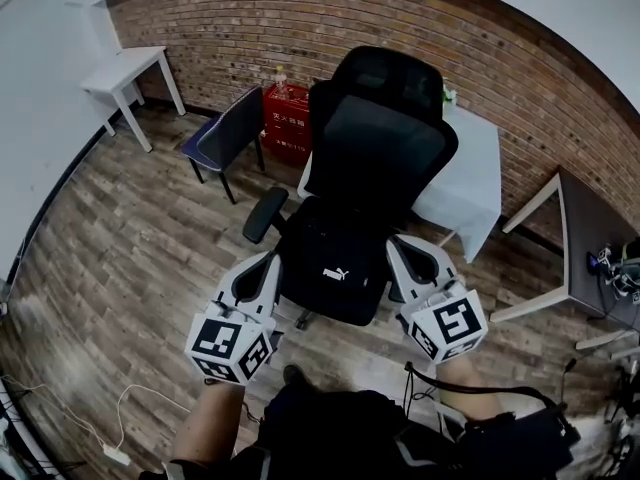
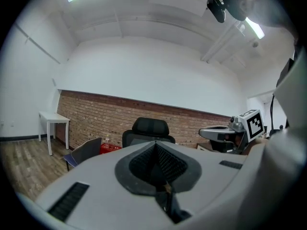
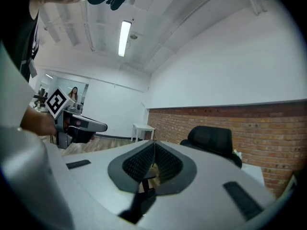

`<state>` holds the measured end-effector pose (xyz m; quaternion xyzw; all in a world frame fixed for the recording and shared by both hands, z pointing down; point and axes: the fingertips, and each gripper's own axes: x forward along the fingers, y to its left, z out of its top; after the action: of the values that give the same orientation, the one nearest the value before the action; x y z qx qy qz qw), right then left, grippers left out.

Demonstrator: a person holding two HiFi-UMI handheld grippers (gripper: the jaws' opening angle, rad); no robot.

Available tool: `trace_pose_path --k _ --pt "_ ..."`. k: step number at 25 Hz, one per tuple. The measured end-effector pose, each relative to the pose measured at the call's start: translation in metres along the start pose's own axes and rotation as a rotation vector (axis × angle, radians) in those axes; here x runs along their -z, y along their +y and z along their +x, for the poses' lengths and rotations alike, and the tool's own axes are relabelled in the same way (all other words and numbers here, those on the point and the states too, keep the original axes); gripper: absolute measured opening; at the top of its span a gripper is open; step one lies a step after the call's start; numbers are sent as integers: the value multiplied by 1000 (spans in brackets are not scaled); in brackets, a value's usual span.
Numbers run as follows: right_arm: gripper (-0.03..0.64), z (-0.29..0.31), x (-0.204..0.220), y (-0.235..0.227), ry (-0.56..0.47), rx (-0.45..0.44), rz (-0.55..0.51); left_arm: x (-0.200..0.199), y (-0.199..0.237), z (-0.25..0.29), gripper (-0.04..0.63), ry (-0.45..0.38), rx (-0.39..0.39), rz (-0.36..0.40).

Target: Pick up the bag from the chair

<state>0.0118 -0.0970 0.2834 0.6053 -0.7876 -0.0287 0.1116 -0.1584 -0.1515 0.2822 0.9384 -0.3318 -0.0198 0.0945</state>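
Bag (image 1: 330,253), white Puma logo, on chair (image 1: 385,138) seat.

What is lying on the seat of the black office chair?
A black bag with a white logo lies on the office chair seat, covering most of it. The seat surface beneath the bag is hidden. The left gripper and right gripper flank it, shut, empty.

A black bag (image 1: 335,273) lies on the office chair (image 1: 385,143) seat, with the left tongs (image 1: 262,268) and right tongs (image 1: 410,258) just beside it.
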Motion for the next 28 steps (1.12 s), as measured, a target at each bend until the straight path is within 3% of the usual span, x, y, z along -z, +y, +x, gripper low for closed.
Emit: trace_pose_path --k 11,21,23,26,28 --pt "14 41 2 19 55 88 1 3 60 19 9 37 94 10" --pt "20 59 19 2 124 96 11 19 73 58 9 88 170 -6" --pt "42 65 26 -6 137 91 22 21 75 70 9 93 175 0" --pt "129 77 35 -20 147 80 43 23 77 90 10 110 183 12" --pt "134 85 39 -31 150 74 48 25 78 104 11 130 196 12"
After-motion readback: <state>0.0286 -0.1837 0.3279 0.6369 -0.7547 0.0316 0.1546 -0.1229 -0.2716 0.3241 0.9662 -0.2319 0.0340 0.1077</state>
